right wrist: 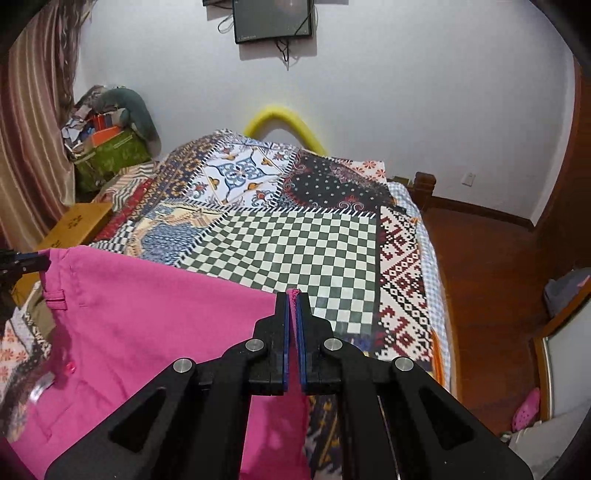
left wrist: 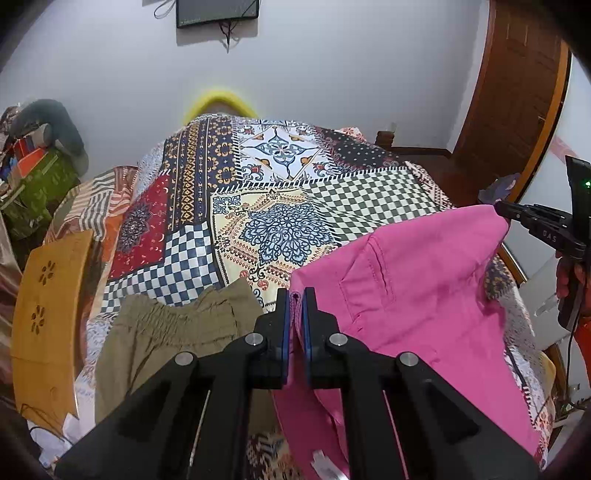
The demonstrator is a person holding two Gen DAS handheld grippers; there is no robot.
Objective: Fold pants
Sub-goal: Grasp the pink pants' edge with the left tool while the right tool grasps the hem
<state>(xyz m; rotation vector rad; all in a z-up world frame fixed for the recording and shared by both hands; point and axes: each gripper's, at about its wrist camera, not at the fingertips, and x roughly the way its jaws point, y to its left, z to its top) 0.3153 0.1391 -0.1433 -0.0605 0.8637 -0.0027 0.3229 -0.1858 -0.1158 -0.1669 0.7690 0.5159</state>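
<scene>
Both grippers, left gripper [left wrist: 296, 295] and right gripper [right wrist: 294, 295], clamped on pink pants [left wrist: 424, 280] waistband corners; garment hangs below fingers over bedspread [left wrist: 258, 206]; no fold made yet.

- Patchwork bedspread [left wrist: 280, 206] in checks, florals and geometric panels covers the bed.
- Khaki garment [left wrist: 162, 339] lies crumpled on it near the front.
- Wooden lap table [left wrist: 51, 310] with flower cut-outs stands at the bed's left edge.
- Yellow tube [right wrist: 284, 125] arches behind the bed's far end.
- Dark screen [right wrist: 273, 18] hangs on the white wall, cables dangling below.
- Green box [right wrist: 110, 155] under piled clutter sits in the left corner.
- Striped curtain [right wrist: 33, 122] beside it.
- Wooden door [left wrist: 513, 92] on the right.
- Pink slipper [right wrist: 526, 410] on the floor.
</scene>
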